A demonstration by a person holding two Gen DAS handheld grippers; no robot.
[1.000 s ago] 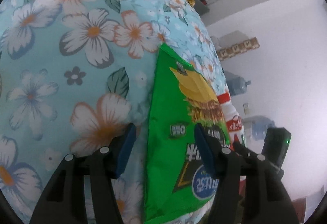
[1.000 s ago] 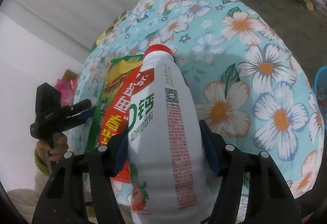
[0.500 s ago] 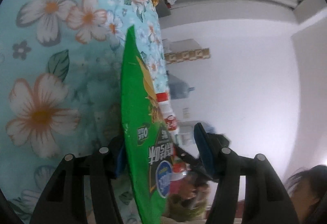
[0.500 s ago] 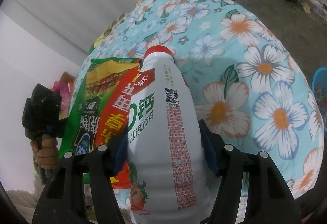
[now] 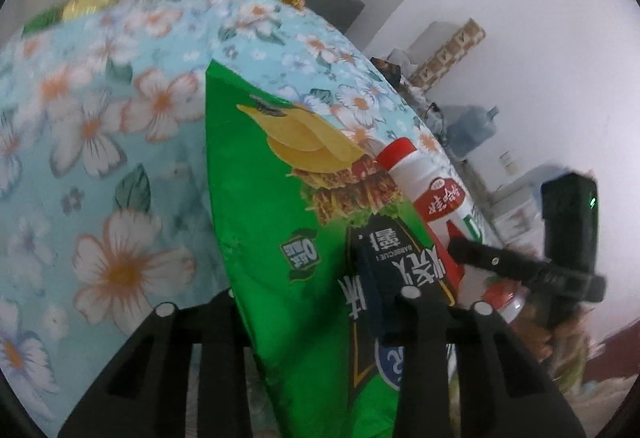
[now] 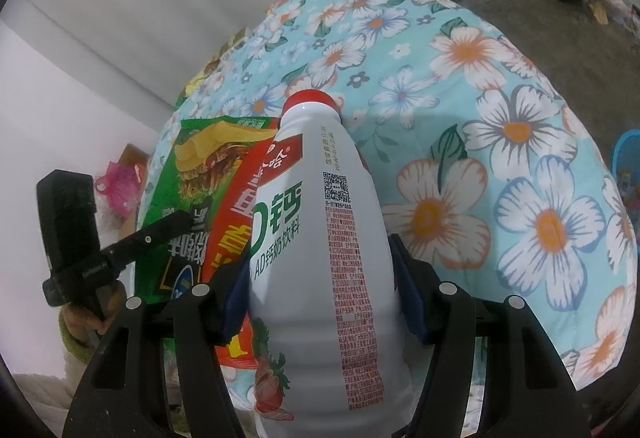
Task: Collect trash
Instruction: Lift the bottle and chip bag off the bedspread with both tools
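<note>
Left claw point(image 5: 308, 302) closing on green chip bag point(image 5: 288, 238) held between its pads above floral bedspread point(image 5: 100, 142), right claw point(image 6: 324, 294) clamped around white drink bottle point(image 6: 320, 238), red cap up, bag just beside bottle

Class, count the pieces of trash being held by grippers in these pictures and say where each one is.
2. The green chip bag sits between the closing jaws of the left gripper; the white drink bottle is clamped in the right gripper. More may lie hidden.
</note>
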